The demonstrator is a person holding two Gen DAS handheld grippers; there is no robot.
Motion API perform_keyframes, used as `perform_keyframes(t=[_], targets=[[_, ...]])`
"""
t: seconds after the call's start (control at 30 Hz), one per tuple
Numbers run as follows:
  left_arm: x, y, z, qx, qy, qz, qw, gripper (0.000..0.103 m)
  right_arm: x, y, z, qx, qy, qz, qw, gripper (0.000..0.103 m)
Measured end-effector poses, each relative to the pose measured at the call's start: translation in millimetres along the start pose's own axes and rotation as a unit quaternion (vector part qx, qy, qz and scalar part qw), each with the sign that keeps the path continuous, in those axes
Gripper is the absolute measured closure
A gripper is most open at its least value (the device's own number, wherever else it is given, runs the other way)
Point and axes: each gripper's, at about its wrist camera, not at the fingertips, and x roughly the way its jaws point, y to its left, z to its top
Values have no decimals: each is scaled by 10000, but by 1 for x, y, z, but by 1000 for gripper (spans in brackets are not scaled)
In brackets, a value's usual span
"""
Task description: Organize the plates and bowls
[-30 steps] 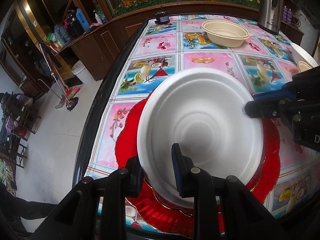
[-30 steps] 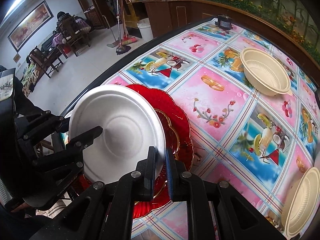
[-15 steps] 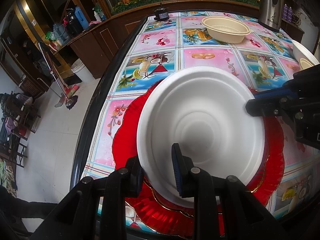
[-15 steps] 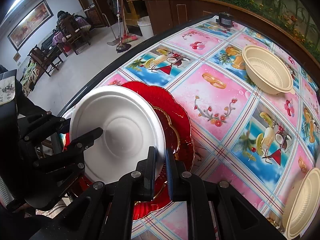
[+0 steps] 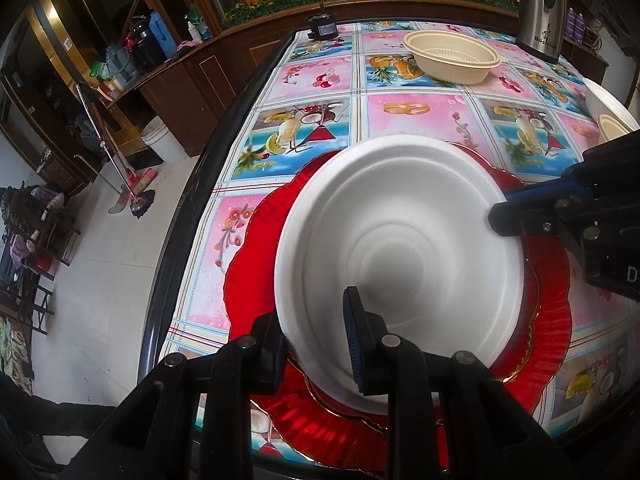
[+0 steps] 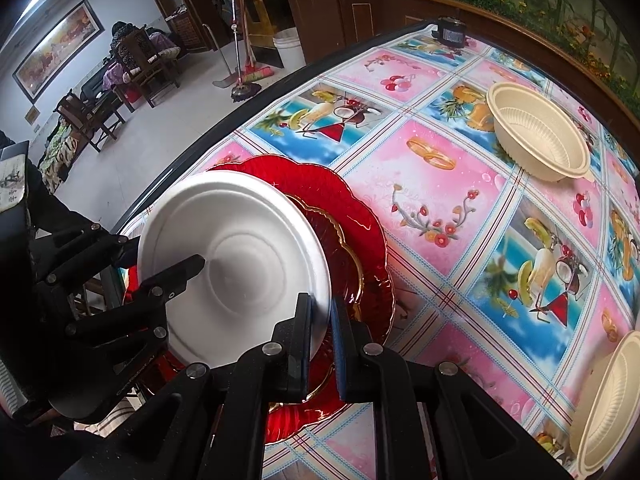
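Observation:
A white foam plate [image 5: 400, 240] hangs tilted just above a stack of red scalloped plates [image 5: 256, 264] near the table's front edge. My left gripper [image 5: 316, 344] is shut on the plate's near rim, one finger inside the dish and one behind it. In the right wrist view the same white plate [image 6: 236, 256] sits over the red plates [image 6: 356, 236], and my right gripper [image 6: 322, 328] is shut on its opposite rim. Each view shows the other gripper's fingers [image 5: 520, 222] [image 6: 180, 272] at the plate's edge.
A cream bowl [image 5: 452, 58] [image 6: 540, 136] stands at the far side of the patterned tablecloth. Another cream bowl [image 6: 612, 400] lies at the right edge. A steel kettle [image 5: 544, 8] and a small black object [image 5: 323, 28] stand at the back. The table's dark rim [image 5: 180, 240] runs along the left.

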Motion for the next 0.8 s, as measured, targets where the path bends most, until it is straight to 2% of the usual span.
perform_keyframes(t=[0.37, 0.6, 0.8], targets=[[-5, 0, 1, 27, -65, 71, 10000, 78, 2, 0, 0, 27, 29, 22, 10000, 90], [-8, 1, 0, 24, -105, 106, 9999, 72, 2, 0, 0, 36, 32, 23, 10000, 90], [-10, 2, -1, 10, -115, 128, 9999, 72, 2, 0, 0, 43, 24, 34, 10000, 90]])
